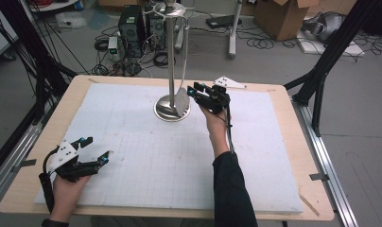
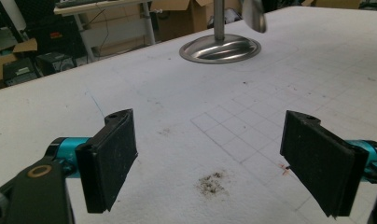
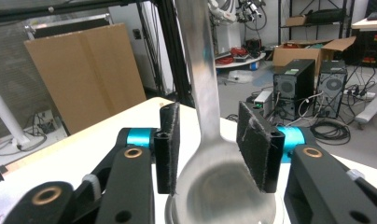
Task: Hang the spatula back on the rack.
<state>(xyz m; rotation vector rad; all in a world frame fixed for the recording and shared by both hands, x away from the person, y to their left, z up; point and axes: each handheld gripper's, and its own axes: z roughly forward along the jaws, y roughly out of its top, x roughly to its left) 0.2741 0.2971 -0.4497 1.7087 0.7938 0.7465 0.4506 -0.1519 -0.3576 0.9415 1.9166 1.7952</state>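
Black pads point(image 3: 257, 147) sit right up close in the right gripper view, and between them we see the ladle point(image 3: 210, 140), its steel handle rising straight up and its bowl spreading out below. Our right gripper point(image 1: 195, 91) has its 2 jaws parted around the handle just above the bowl, a thin gap showing on each side, so we cannot tell whether either pad touches the metal; it is not clamped.

From the high view, the ladle point(image 1: 182, 99) hangs from the top of the steel stand point(image 1: 170, 56), its bowl low beside the pole, just above the stand's round base point(image 1: 164, 112). That base sits on the white mat point(image 1: 146, 156) toward the far middle of the table point(image 1: 293, 142).

Our left gripper point(image 1: 95, 151) rests well apart, at the near left of the mat. In the left gripper view its 2 pads point(image 2: 113, 158) stand wide apart with nothing between them, just gridded mat and a small dark smudge point(image 2: 211, 182). Far ahead we see the stand's base point(image 2: 220, 47).
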